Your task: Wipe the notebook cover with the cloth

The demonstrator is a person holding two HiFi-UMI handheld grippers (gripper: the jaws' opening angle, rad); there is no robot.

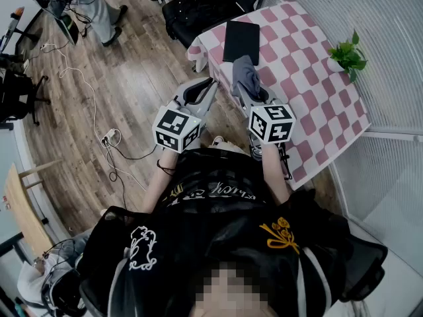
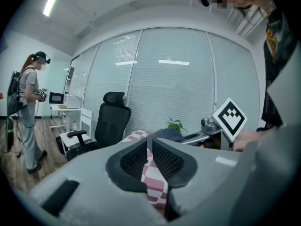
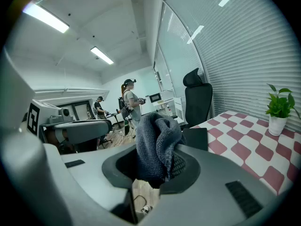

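Observation:
A black notebook (image 1: 241,40) lies flat on the pink-and-white checked table (image 1: 310,104), toward its far left edge; it also shows as a dark slab (image 3: 195,138) beyond the right jaws. My right gripper (image 1: 246,90) is shut on a grey-blue cloth (image 1: 246,73), which bunches up between the jaws (image 3: 157,147) and hangs just short of the notebook. My left gripper (image 1: 210,88) is held off the table's near-left edge, jaws closed with nothing between them (image 2: 149,155).
A small potted plant (image 1: 345,54) stands at the table's right side. A black office chair (image 1: 198,8) sits beyond the table. Cables and a power strip (image 1: 109,136) lie on the wooden floor to the left. Other people stand in the background (image 2: 29,109).

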